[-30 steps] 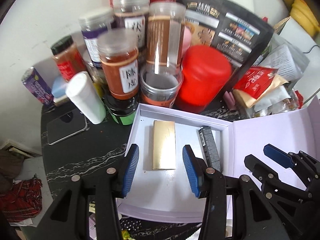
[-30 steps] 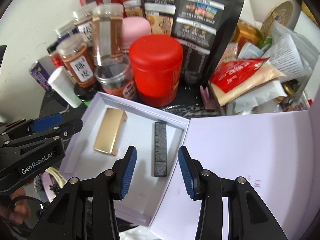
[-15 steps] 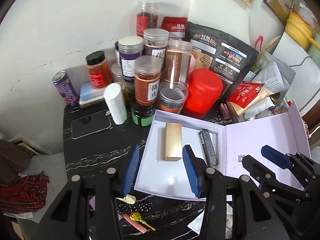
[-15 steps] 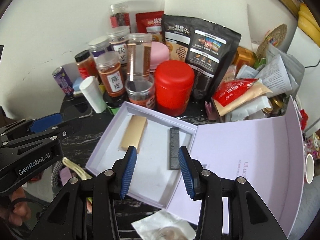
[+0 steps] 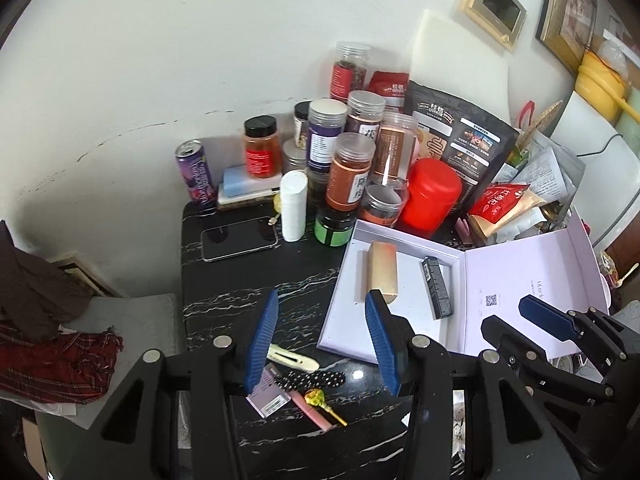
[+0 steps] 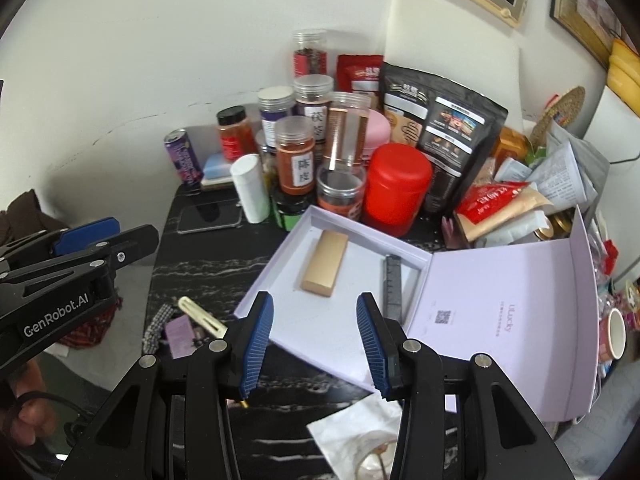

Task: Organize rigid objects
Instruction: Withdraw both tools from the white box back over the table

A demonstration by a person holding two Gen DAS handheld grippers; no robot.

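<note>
Both the left gripper (image 5: 320, 344) and right gripper (image 6: 316, 346) are held released and empty, tilted down above the open lavender box (image 6: 280, 320).

A red canister (image 6: 396, 188) hides the foot of the black pouch (image 6: 442, 136); the cup (image 6: 616, 332) is cropped at right; jar labels too small to read.

left gripper (image 5: 318, 342) and right gripper (image 6: 314, 346), jaws parted, empty

A cracked white wall (image 5: 160, 60) backs the black marble table (image 5: 240, 280); framed pictures (image 5: 496, 4) hang above.
</note>
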